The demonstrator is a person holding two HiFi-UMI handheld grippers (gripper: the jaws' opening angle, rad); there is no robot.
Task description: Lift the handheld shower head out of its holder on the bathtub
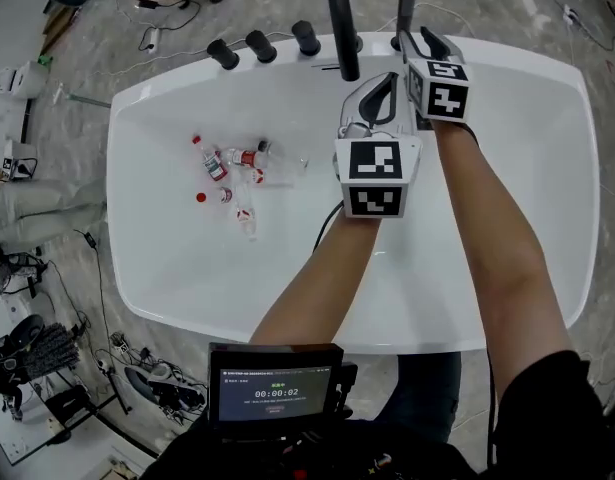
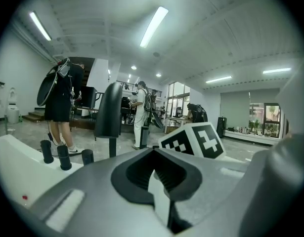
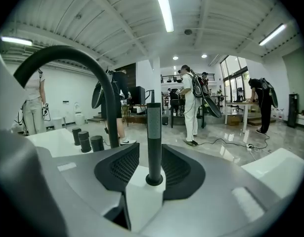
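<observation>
The handheld shower head (image 1: 405,10) is a slim dark stick that stands upright in its holder on the far rim of the white bathtub (image 1: 167,98). In the right gripper view its handle (image 3: 152,142) rises between the two jaws, with a narrow gap on each side. My right gripper (image 1: 425,40) is open around it. My left gripper (image 1: 379,90) hovers just left of and nearer than the right one, over the tub, and is shut on nothing. The left gripper view shows its pads meeting, with the right gripper's marker cube (image 2: 194,139) beyond.
A tall black arched spout (image 1: 341,23) stands on the rim just left of the shower head, and three black knobs (image 1: 262,45) sit further left. Several plastic bottles (image 1: 237,173) lie in the tub's basin. People stand in the room beyond the tub (image 3: 194,105).
</observation>
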